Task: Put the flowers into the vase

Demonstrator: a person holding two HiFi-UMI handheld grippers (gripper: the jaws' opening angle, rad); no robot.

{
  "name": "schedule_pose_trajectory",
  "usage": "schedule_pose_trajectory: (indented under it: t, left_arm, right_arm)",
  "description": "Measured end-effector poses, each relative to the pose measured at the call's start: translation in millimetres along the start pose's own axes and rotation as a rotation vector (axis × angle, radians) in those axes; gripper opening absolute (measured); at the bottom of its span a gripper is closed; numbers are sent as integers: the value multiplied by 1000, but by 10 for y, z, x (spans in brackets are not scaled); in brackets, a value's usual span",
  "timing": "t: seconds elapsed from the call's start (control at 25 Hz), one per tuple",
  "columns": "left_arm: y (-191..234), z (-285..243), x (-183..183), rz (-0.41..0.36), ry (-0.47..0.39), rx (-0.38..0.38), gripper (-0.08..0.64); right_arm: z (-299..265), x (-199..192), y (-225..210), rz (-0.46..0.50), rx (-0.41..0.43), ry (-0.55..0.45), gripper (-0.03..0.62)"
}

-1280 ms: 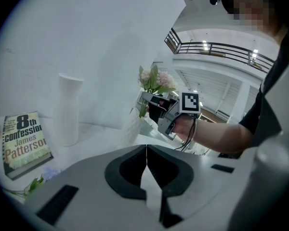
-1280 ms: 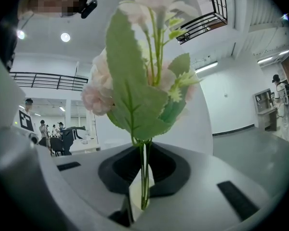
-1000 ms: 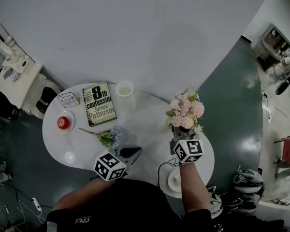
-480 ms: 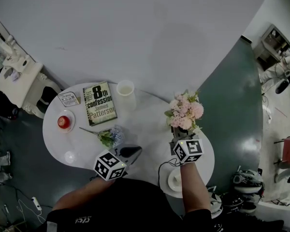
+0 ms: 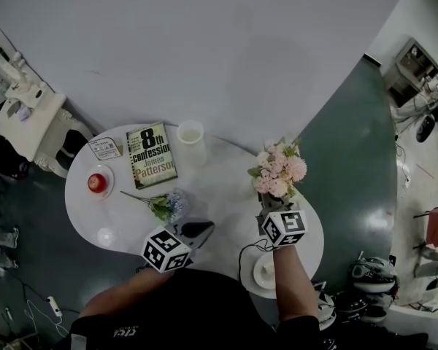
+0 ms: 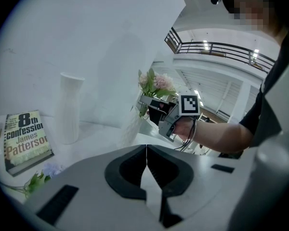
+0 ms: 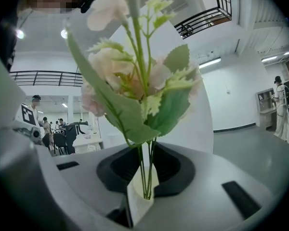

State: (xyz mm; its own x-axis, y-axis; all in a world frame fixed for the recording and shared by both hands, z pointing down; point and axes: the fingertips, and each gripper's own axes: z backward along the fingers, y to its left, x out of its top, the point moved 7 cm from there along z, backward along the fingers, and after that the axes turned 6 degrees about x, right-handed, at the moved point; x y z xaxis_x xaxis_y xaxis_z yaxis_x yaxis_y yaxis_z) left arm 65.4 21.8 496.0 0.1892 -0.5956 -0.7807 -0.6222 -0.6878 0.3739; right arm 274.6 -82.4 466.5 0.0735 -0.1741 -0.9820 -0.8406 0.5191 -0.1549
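Observation:
A white vase [image 5: 190, 141] [image 6: 71, 108] stands upright at the far side of the round white table [image 5: 217, 182]. My right gripper [image 5: 271, 201] [image 7: 147, 174] is shut on the thin green stems of a pink flower bunch [image 5: 278, 171] [image 7: 135, 83], held upright above the table's right side, well right of the vase. A blue flower sprig [image 5: 165, 205] [image 6: 40, 176] lies on the table just beyond my left gripper [image 5: 201, 228] [image 6: 146, 154], which is shut with nothing between its jaws and hovers near the table's front.
A book [image 5: 150, 156] lies left of the vase, with a small card [image 5: 103, 149] beside it. A red apple on a saucer [image 5: 95, 184] and a small white dish [image 5: 105, 236] sit at the left. A cup and saucer [image 5: 264, 271] stand under my right arm.
The pink bunch has drifted slightly left and down in the head view. The left gripper has not moved.

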Motion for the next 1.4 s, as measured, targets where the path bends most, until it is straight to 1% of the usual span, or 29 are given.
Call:
schedule_pose_trajectory:
  t: [0.16, 0.4, 0.76, 1.12, 1.4]
  left_arm:
    - [-3, 8, 6, 3, -3, 0, 12]
    - [8, 3, 21, 5, -2, -1, 12]
    - [-28, -1, 8, 3, -1, -2, 12]
    - [-46, 8, 6, 4, -2, -5, 12]
    - [-65, 16, -12, 2, -2, -3, 12]
  right_arm:
    - [-4, -16, -3, -2, 2, 7, 64]
    - [-19, -41, -3, -7, 4, 18, 115]
    - [23, -77, -2, 5, 9, 34, 155]
    - [33, -117, 29, 29, 21, 60, 179]
    - [47, -156, 54, 28, 24, 71, 201]
